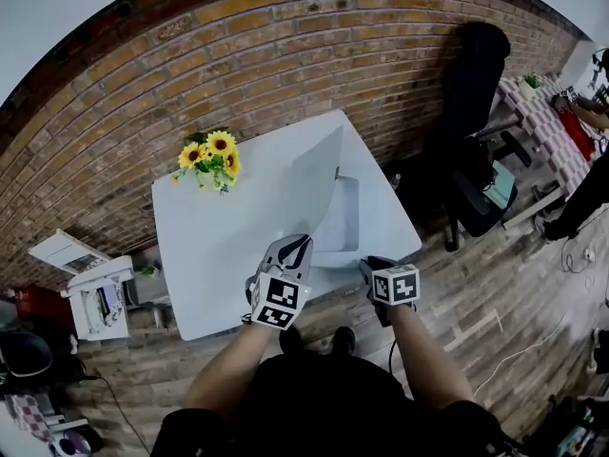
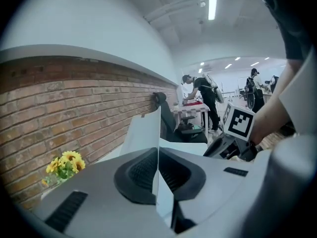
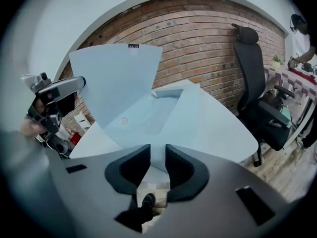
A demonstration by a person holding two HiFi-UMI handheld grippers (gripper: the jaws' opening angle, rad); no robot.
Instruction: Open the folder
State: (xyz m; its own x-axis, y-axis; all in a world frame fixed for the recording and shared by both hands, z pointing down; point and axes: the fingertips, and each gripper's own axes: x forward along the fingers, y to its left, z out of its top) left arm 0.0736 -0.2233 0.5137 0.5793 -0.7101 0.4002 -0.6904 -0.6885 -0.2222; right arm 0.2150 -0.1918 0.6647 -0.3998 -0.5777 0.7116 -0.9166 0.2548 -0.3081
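A pale blue see-through folder lies on the white table (image 1: 214, 246). Its cover (image 1: 319, 174) stands lifted like a sail over the lower leaf (image 1: 343, 219). My left gripper (image 1: 303, 242) is shut on the cover's near edge. In the left gripper view the thin sheet (image 2: 143, 130) runs up from between the closed jaws of this gripper (image 2: 158, 168). My right gripper (image 1: 367, 268) hovers at the table's front edge, just right of the folder. Its pads stand a narrow gap apart with nothing between them (image 3: 157, 165). The raised cover (image 3: 116, 78) and the left gripper (image 3: 58, 90) show in the right gripper view.
A bunch of sunflowers (image 1: 211, 158) stands at the table's far left corner against the brick wall. A black office chair (image 1: 471, 112) is to the right of the table. A white printer (image 1: 100, 298) sits on the floor at the left.
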